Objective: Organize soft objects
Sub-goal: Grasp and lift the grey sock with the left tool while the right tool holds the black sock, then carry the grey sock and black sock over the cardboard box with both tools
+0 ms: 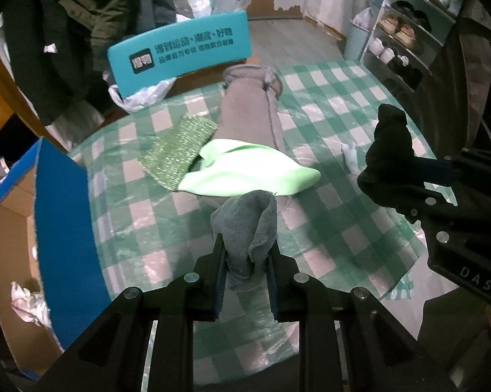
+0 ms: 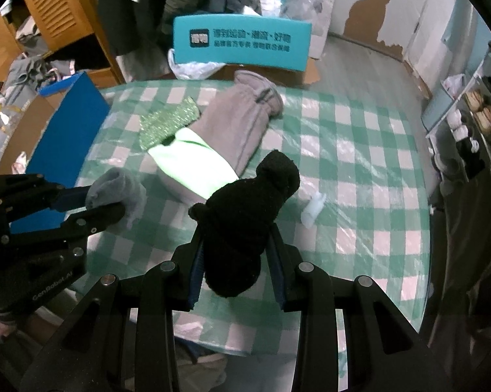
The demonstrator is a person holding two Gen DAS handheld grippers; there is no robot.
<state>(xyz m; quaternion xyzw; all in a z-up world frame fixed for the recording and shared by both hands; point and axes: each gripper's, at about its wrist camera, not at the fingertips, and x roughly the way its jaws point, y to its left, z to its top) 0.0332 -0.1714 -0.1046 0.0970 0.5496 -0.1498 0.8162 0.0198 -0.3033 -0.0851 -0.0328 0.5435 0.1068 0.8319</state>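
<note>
My left gripper (image 1: 247,254) is shut on a grey cloth (image 1: 247,228) and holds it above the checked table (image 1: 343,222). It also shows at the left of the right wrist view (image 2: 115,205) with the grey cloth (image 2: 115,186). My right gripper (image 2: 235,254) is shut on a black sock (image 2: 245,215) above the table; it shows at the right of the left wrist view (image 1: 408,176) with the black sock (image 1: 389,143). On the table lie a light green cloth (image 1: 245,170), a glittery green cloth (image 1: 177,150) and long grey trousers (image 1: 248,111).
An open cardboard box with blue flaps (image 1: 62,228) stands at the table's left edge. A teal chair back (image 1: 180,52) is behind the table. A small white scrap (image 1: 351,156) lies on the table. A shoe rack (image 1: 405,39) stands at the far right.
</note>
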